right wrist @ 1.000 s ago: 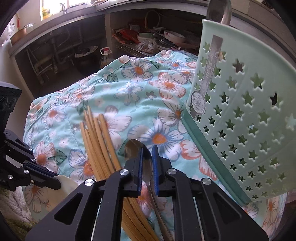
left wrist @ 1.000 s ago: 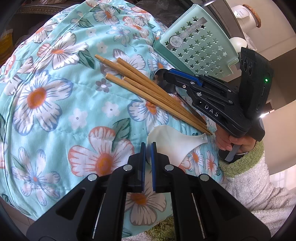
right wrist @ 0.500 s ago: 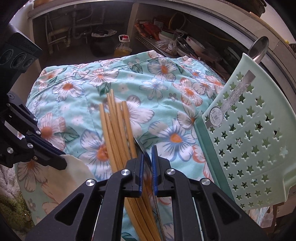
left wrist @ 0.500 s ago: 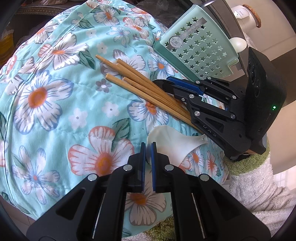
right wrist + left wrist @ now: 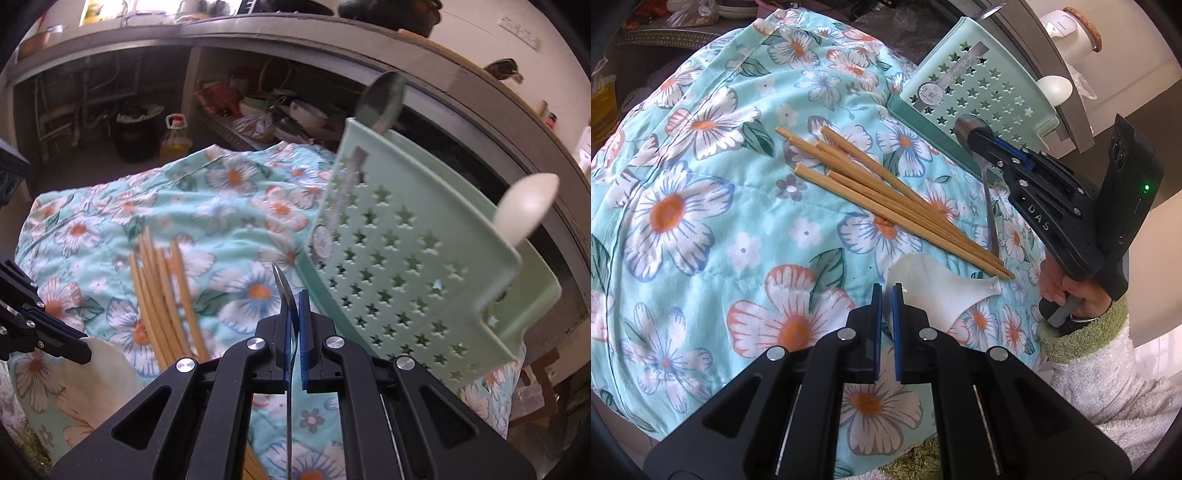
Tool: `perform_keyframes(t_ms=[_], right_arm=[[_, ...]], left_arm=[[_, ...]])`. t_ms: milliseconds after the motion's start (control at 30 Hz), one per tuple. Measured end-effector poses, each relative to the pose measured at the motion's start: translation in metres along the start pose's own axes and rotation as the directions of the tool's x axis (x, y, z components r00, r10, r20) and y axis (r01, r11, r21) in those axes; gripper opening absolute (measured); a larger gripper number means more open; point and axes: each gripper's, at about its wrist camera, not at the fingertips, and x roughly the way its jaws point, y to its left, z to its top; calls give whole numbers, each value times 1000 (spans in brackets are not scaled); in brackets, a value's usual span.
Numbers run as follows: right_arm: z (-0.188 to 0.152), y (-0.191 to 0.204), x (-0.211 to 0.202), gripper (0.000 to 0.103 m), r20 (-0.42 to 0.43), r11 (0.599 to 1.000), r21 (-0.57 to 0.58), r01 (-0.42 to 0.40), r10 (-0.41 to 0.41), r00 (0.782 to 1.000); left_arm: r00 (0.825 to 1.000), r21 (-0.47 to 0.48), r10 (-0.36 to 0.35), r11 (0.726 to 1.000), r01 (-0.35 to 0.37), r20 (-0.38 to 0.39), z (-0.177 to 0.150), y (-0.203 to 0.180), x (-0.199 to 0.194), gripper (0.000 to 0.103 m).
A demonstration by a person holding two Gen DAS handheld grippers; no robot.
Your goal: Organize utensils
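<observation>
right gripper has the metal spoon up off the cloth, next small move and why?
Probably carry the metal spoon up over the rim of the green holder and lower it in. The right gripper is shut on it beside the holder, where two spoons already stand.

Floral quilt (image 5: 701,221) under chopsticks (image 5: 886,199), white spoon (image 5: 934,288), basket (image 5: 979,96).

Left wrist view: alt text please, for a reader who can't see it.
The right gripper holds a metal spoon beside a mint star-perforated utensil basket. The left gripper pinches a white ceramic spoon near bamboo chopsticks on a floral cloth.
</observation>
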Motion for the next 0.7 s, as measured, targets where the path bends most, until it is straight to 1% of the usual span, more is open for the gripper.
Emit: perform_keyframes(t_ms=[100,200,400,533,600,700], right_arm=[[-3,-9,-19,3,46,998,56,41,-43,998],[-8,-21,-37,3,81,988,137,71,-83,993],[-21,-52,-71,3,133,940,319,118,-168,977],[-30,-69,-88,3,155,898,418,139,-221,963],[-35,-78,-92,3,161,876,464,133,-231,960],[-44,-87,-95,3,170,846,521,113,-233,958]], left_arm=[[1000,25,0,1000,0,24,1,-4,-5,3],[999,63,-4,998,1,53,3,-11,-13,2],[991,161,-2,987,-20,136,8,-32,-37,1],[980,180,-1,983,-35,199,16,-39,-57,1],[972,193,0,980,-47,234,23,-43,-68,1],[956,208,-10,977,-53,293,36,-49,-89,1]])
